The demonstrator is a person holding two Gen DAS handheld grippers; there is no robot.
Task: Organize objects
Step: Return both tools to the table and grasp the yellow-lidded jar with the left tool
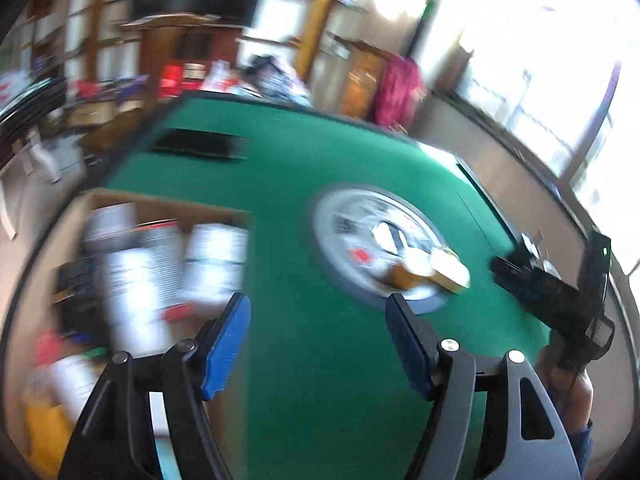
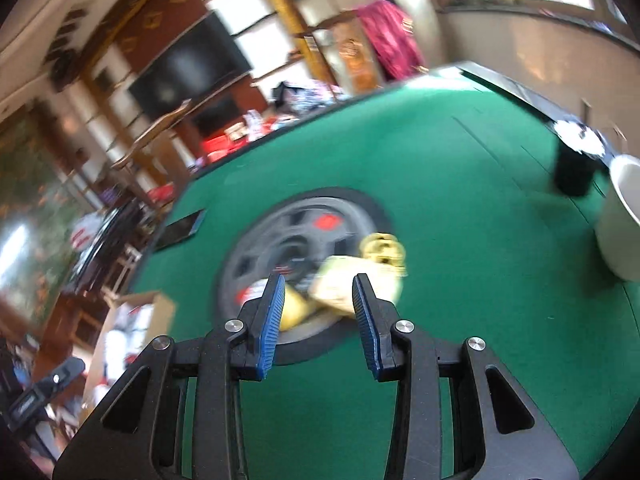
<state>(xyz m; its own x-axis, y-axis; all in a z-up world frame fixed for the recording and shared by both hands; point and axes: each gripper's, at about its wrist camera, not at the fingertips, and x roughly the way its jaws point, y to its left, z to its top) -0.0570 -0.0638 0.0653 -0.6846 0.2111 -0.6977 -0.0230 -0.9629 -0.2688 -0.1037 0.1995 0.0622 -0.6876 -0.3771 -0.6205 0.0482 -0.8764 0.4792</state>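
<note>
Green tabletop [image 2: 460, 168]: cardboard box [image 1: 132, 204] at its left edge already holds several items. Round tray [image 2: 280, 232] at centre carries yellowish packets [image 2: 340, 284], unsorted. Left tongs [image 1: 318, 312] spread, empty. Right tongs [image 2: 318, 296] spread, empty, near the packets. Task judged partly done.

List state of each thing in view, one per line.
left gripper: open, empty, above the table
right gripper: open, empty, aimed at the plate items
cardboard box: open top, holding cans and packets
round plate: flat on the green table, small items piled on it
phone: lying flat, screen dark
white container: upright, contents not visible
</note>
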